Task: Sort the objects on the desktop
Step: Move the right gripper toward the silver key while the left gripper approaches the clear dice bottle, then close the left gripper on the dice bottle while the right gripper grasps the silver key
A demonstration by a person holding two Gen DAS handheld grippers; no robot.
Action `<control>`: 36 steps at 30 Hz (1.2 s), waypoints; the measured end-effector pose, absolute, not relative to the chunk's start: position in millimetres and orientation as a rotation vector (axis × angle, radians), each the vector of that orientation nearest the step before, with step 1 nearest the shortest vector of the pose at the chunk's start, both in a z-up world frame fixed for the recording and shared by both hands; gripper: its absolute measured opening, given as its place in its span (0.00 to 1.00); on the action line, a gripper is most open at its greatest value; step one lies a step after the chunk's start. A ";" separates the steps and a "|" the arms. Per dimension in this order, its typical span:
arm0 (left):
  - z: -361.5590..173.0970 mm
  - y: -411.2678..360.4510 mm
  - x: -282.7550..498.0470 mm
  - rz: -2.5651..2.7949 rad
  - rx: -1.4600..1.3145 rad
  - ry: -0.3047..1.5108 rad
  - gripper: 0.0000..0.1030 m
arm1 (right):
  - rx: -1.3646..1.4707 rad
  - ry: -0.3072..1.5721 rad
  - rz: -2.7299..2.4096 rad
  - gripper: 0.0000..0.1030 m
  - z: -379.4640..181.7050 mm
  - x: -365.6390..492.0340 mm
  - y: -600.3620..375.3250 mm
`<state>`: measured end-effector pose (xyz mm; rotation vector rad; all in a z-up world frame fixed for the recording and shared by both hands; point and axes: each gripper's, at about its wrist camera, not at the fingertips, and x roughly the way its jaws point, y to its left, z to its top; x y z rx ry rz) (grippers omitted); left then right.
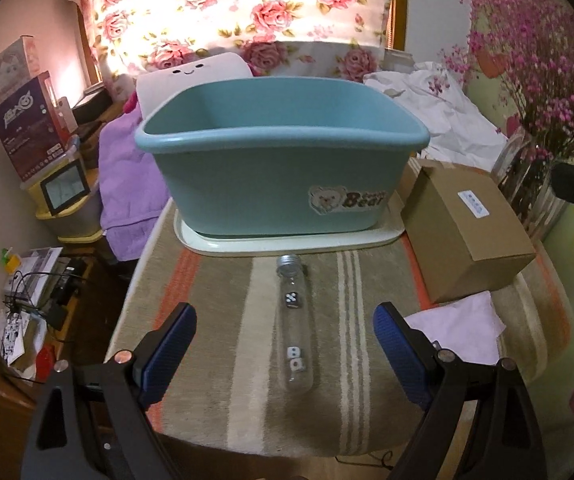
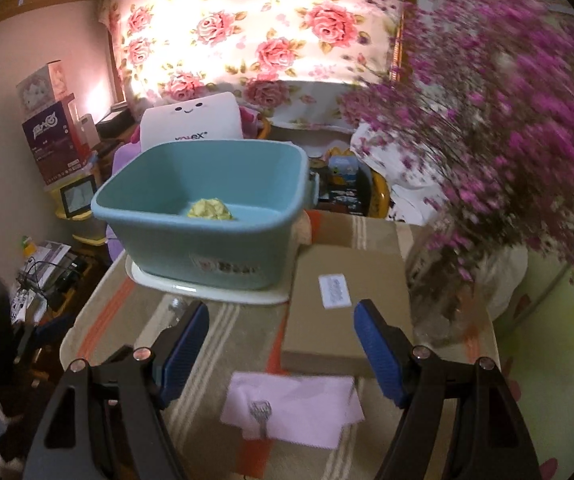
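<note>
A clear tube [image 1: 294, 328] holding dice lies on the striped cloth [image 1: 227, 400], between the open left gripper [image 1: 285, 344]. Behind it, a blue tub [image 2: 203, 236] on a tray [image 2: 207, 294] holds a yellow crumpled ball [image 2: 210, 209]. The right gripper [image 2: 281, 344], open and empty, hovers over pink paper [image 2: 307, 404].

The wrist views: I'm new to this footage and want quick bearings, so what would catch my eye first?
The blue tub dominates mid-table on a white tray, with a yellow wad inside. Before it lies a clear tube holding dice, between the open left gripper's fingers but untouched. At right, purple flowers tower over a cardboard box, and the open right gripper frames a pink paper.
</note>
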<state>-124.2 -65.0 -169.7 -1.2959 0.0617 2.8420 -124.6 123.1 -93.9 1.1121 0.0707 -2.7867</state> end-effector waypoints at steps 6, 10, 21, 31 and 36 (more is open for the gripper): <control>-190.5 -55.0 -134.0 2.828 -1.324 0.084 0.90 | 1.160 0.052 -2.797 0.77 -106.6 -105.1 143.9; -205.3 -51.8 -142.3 2.829 -1.341 0.096 0.90 | 1.212 0.074 -2.789 0.76 -121.3 -93.0 153.0; -246.3 -51.0 -168.8 2.830 -1.416 0.119 0.90 | 1.338 0.063 -2.764 0.76 -154.3 -77.4 169.6; -263.4 -53.6 -172.2 2.861 -1.429 0.148 0.90 | 1.397 0.049 -2.751 0.76 -167.3 -76.6 174.8; -265.8 -53.8 -172.6 2.860 -1.432 0.141 0.89 | 1.405 0.049 -2.743 0.76 -170.5 -76.7 172.8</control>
